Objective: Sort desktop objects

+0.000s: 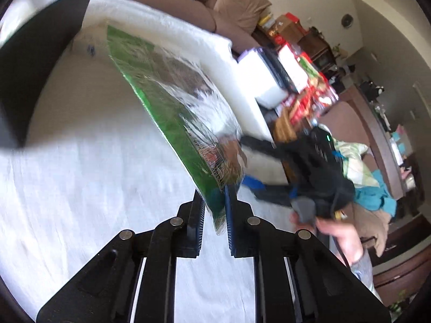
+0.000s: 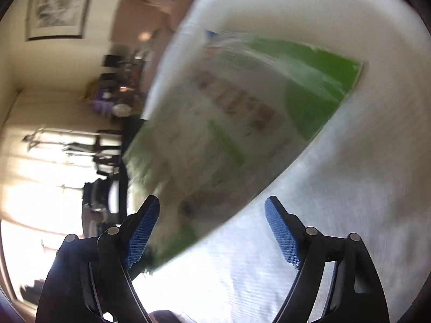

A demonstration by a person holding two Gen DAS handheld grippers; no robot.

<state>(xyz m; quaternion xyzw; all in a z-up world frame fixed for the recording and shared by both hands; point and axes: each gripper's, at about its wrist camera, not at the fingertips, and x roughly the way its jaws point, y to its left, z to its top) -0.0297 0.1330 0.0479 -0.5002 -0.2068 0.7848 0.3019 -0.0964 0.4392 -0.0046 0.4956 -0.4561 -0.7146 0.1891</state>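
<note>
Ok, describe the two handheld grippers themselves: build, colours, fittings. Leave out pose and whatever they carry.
Both are black plastic linkage frames with round silver pivot pins. The left gripper has two flat fingers faced with dark blue ribbed pads. The right gripper has brighter blue textured pads on angled black fingers. In the left wrist view its body shows a small green light and a grey handle, with a dark cable trailing below.
</note>
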